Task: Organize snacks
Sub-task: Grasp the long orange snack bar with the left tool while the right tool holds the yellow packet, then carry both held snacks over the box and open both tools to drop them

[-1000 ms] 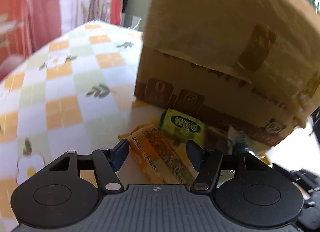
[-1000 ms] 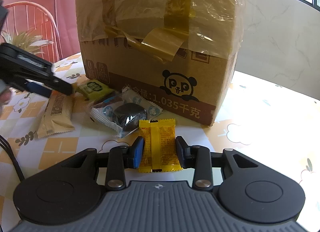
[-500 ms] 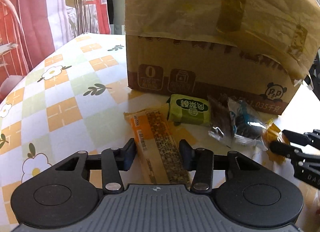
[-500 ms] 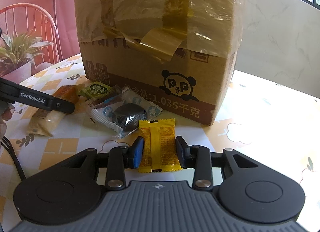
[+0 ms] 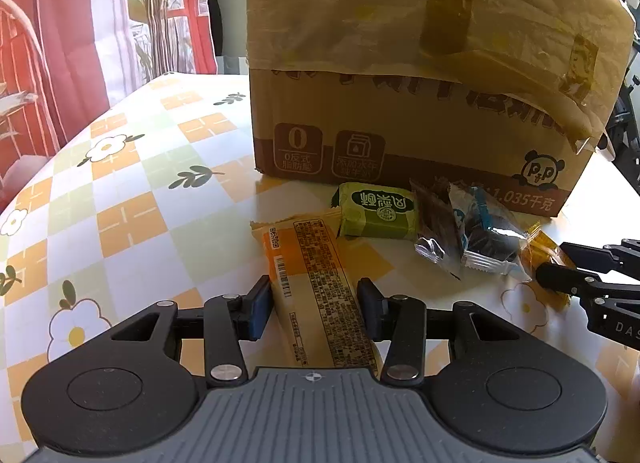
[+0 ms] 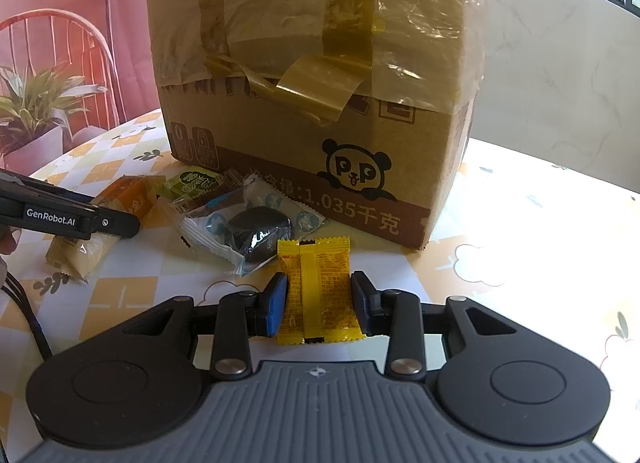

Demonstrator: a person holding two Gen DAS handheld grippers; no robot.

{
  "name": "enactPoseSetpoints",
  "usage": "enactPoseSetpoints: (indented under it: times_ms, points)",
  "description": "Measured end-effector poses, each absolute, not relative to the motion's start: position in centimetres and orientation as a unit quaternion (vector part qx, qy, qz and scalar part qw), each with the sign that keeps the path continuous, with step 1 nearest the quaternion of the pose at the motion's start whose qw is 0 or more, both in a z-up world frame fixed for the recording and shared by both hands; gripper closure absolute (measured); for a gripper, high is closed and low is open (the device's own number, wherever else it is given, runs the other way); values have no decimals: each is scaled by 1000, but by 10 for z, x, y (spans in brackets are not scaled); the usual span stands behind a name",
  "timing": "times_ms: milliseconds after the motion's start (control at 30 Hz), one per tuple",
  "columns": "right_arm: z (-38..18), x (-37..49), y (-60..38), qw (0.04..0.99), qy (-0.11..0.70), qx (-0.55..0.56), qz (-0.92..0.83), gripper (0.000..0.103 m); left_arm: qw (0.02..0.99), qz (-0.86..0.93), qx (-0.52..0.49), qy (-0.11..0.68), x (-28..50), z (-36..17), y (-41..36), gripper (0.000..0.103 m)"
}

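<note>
Several snack packets lie on the table in front of a taped cardboard box (image 5: 400,75). My left gripper (image 5: 314,309) straddles a long orange and cream bar packet (image 5: 316,283); the jaws stand beside it, with a small gap on the left. My right gripper (image 6: 320,305) has its pads against both sides of a yellow packet (image 6: 316,287) lying on the table. A green packet (image 5: 378,211) and a clear packet with a dark cake (image 6: 256,229) lie between them, near the box (image 6: 320,83).
The table has a checked floral cloth (image 5: 120,183). A red chair (image 6: 60,55) and a potted plant (image 6: 36,103) stand beyond its far left edge. A window wall lies at the right.
My left gripper has pulled back and levelled, and now sits lower around the orange bar packet with its jaws narrower. My right gripper has stayed put around the yellow packet.
</note>
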State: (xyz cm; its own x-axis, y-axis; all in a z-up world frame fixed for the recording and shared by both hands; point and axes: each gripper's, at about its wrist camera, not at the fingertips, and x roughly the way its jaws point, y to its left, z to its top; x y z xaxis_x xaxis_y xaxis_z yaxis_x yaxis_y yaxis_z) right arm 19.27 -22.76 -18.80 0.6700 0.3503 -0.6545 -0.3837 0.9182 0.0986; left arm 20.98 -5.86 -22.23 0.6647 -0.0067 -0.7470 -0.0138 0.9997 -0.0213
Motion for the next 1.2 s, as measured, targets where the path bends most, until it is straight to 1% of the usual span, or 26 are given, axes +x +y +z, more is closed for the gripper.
enactPoseSetpoints:
  times_ms: [300,567,833,900,1033,1100,1200]
  points:
    - [-188,193,-227,913,353,-25,201,66,914,11,-21,406,208,-222,-60,56]
    - [-189,194,-227,914,352,-33,201,66,913,6,-13,408,207,-221,-59,63]
    - [-184,188,-223,914,353,-49,194,67,912,-10,-43,407,200,-213,-40,65]
    - [-178,180,-225,919,344,-52,185,67,916,-15,-54,398,197,-206,-33,65]
    - [-156,159,-237,932,317,-20,175,67,923,-35,-81,375,190,-184,-19,65]
    - [-137,151,-239,938,294,-13,181,67,931,-53,-81,351,186,-166,-16,65]
    - [-93,150,-237,948,245,-17,201,67,947,-78,-70,303,185,-129,-13,65]
